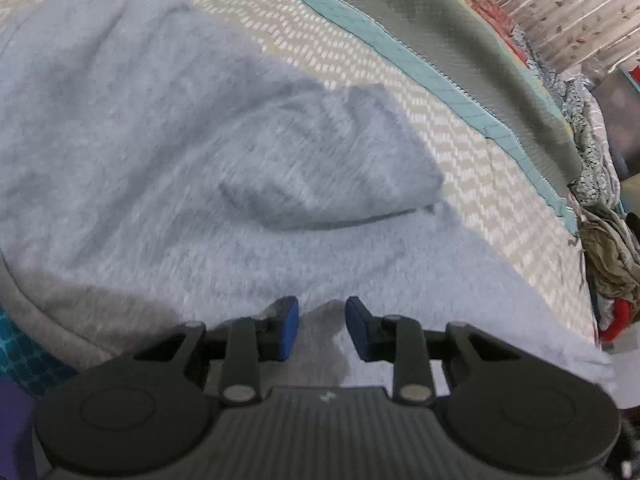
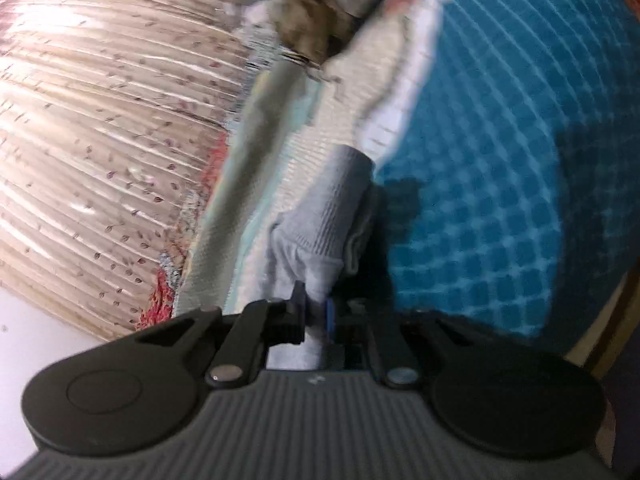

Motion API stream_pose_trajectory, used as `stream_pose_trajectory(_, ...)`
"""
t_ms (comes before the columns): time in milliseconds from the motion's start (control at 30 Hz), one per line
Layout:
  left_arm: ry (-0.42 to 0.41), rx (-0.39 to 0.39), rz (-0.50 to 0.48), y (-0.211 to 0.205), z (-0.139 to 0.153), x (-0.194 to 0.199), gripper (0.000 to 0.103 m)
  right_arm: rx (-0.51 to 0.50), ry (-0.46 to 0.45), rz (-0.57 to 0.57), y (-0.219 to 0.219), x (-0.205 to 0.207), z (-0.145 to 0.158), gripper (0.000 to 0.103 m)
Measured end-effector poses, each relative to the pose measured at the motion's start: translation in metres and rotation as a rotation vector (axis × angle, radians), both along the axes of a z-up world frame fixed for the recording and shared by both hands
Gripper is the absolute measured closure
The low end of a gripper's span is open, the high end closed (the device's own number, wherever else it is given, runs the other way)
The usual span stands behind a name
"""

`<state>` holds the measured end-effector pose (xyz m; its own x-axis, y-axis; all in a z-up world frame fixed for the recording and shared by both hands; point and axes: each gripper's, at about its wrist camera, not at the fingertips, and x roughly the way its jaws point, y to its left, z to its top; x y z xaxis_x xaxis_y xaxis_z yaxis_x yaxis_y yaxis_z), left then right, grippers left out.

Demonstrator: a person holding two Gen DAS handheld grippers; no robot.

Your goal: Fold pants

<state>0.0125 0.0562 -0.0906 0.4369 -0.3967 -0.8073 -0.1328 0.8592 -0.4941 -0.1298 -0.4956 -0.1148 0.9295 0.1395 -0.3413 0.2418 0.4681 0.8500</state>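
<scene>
The pale blue-grey fleece pants (image 1: 160, 140) lie spread and rumpled over the bed, with one folded-over lump near the middle. My left gripper (image 1: 322, 322) hovers just over the near part of the cloth. Its blue pads stand apart, and only the pants lying beneath show in the gap. In the right wrist view, a ribbed cuff end of the pants (image 2: 320, 232) runs up from my right gripper (image 2: 316, 316). This gripper is shut on it, with the cloth pinched between the pads.
A beige zigzag bedcover (image 1: 460, 152) with a teal border lies under the pants. A heap of clothes (image 1: 608, 256) sits at the bed's right end. A teal checked blanket (image 2: 500, 140) fills the right, and a leaf-print curtain (image 2: 100, 120) the left.
</scene>
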Motion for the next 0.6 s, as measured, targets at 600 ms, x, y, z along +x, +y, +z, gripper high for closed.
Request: stream_pose_trajectory(600,-0.078,-0.187,-0.127,-0.041,0.029,-0.002,0.067,-0.835,0.035,0.883,0.254,0.072,0.036,0.072)
